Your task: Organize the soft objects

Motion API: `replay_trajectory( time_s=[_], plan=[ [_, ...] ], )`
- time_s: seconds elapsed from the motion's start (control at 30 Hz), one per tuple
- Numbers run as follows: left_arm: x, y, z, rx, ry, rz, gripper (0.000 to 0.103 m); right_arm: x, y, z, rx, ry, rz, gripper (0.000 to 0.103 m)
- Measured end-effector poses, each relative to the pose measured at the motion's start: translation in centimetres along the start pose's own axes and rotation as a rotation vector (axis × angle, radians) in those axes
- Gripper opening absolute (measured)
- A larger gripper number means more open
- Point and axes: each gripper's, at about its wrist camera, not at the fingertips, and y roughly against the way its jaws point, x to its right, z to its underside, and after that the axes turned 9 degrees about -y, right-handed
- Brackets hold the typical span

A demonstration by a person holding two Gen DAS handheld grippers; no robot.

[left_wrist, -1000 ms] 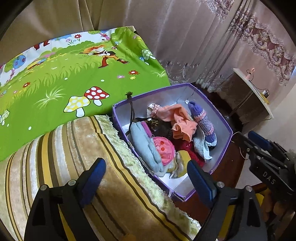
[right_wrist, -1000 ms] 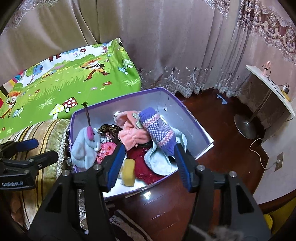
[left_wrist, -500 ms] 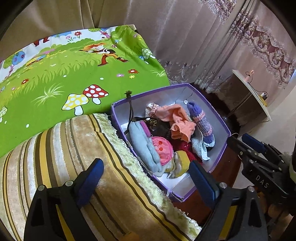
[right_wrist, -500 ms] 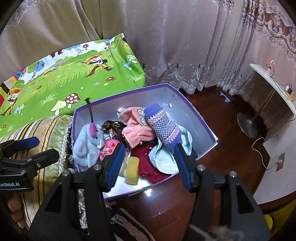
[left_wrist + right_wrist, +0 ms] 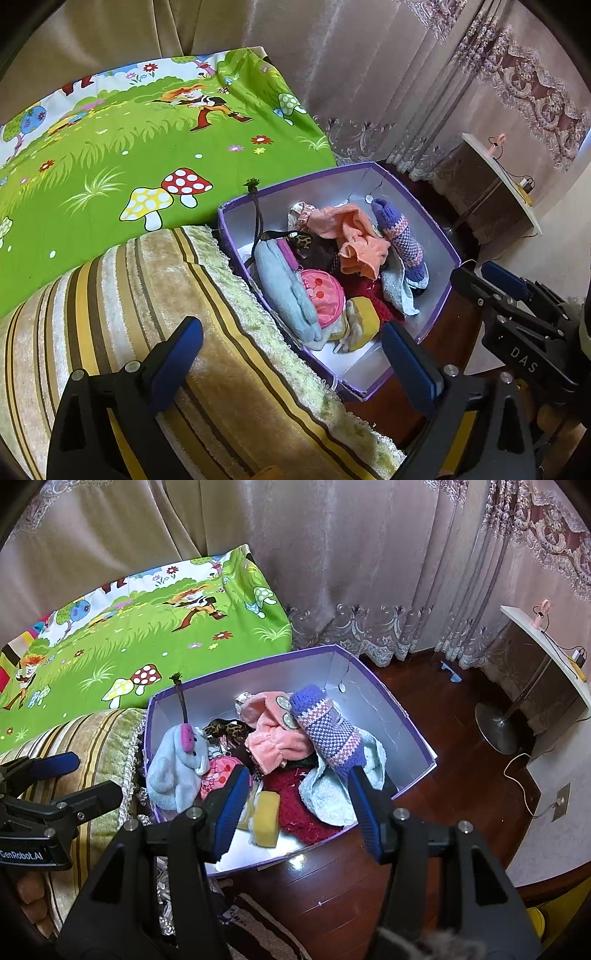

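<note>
A purple box [image 5: 391, 705] on the wooden floor holds several soft objects: a grey-blue plush elephant [image 5: 173, 771], a peach-pink cloth [image 5: 273, 738], a purple knitted sock [image 5: 328, 731], a pale blue towel [image 5: 325, 794], a red cloth [image 5: 299, 812] and a yellow sponge [image 5: 267, 812]. The box also shows in the left wrist view [image 5: 439, 240]. My right gripper [image 5: 299, 805] is open and empty, above the box's near edge. My left gripper [image 5: 291, 354] is open and empty, over the striped cushion [image 5: 129, 295] left of the box.
A green cartoon-print bedspread [image 5: 129, 147] lies behind the cushion. Curtains [image 5: 332, 572] hang behind the box. A side table [image 5: 546, 653] on a round metal base stands at the right, with a cable on the floor. A dark patterned rug [image 5: 258, 930] lies below the right gripper.
Both grippers have drifted slightly, so the box sits a little lower and more central in the right wrist view. Both stay open and empty. The soft objects have not moved.
</note>
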Motion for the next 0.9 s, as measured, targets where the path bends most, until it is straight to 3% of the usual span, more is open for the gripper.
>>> replay_trajectory(
  time_s=[0.9],
  plan=[
    [0.09,-0.07,0.02,-0.005,-0.006,0.002,0.1,0.11,-0.04,0.12,-0.01,-0.007,-0.006,0.06]
  ],
)
